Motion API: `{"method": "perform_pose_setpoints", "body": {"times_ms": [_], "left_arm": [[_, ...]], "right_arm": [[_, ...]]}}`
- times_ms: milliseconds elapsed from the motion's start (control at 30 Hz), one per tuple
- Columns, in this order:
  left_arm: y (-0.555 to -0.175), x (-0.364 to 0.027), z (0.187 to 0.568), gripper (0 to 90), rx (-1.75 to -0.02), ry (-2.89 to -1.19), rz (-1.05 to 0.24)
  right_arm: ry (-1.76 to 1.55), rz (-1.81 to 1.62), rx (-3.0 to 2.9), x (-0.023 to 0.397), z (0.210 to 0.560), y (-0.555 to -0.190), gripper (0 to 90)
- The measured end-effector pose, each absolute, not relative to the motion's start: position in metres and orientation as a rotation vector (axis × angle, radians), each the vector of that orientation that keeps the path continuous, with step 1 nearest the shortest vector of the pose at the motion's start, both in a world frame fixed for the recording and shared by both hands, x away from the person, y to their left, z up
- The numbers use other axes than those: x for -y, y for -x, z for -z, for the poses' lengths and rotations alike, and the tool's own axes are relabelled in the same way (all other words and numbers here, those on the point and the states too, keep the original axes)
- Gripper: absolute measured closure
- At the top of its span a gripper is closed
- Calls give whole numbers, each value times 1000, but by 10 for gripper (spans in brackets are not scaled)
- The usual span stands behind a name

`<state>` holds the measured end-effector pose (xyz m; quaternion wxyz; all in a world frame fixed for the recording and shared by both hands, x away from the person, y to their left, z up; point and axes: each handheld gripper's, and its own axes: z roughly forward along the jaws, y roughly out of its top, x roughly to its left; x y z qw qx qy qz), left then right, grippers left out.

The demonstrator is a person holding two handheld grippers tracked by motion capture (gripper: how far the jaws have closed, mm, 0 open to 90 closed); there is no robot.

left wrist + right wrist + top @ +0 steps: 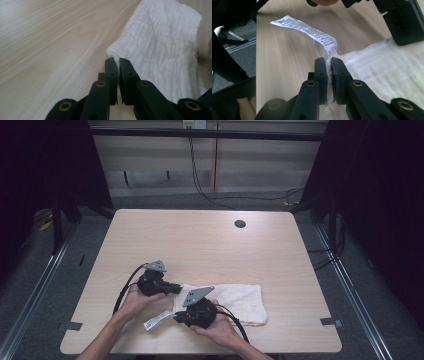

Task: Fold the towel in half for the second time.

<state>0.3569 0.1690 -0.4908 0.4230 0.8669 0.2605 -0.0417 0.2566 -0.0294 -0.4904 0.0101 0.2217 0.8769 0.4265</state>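
towel (165, 50): right side cut off | care label (312, 31): print unreadable

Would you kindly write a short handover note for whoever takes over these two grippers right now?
Left gripper: shut on a corner of the white cloth.
Right gripper: shut on the cloth's edge by its printed label.
The cloth lies flat on the table, near the person's side, both grippers at its left end.
Done: both corners pinched.
Left: probably lifting and folding or spreading the cloth; nothing raised yet.
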Motion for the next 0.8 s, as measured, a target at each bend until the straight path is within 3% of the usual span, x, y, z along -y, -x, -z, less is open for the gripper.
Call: {"method": "perform_pose_setpoints", "body": {"times_ms": [800], "left_arm": [[-360, -180, 470, 859, -692, -2116, 92]], "right_arm": [[-698, -1426, -2667, 30, 462, -260, 837]]}}
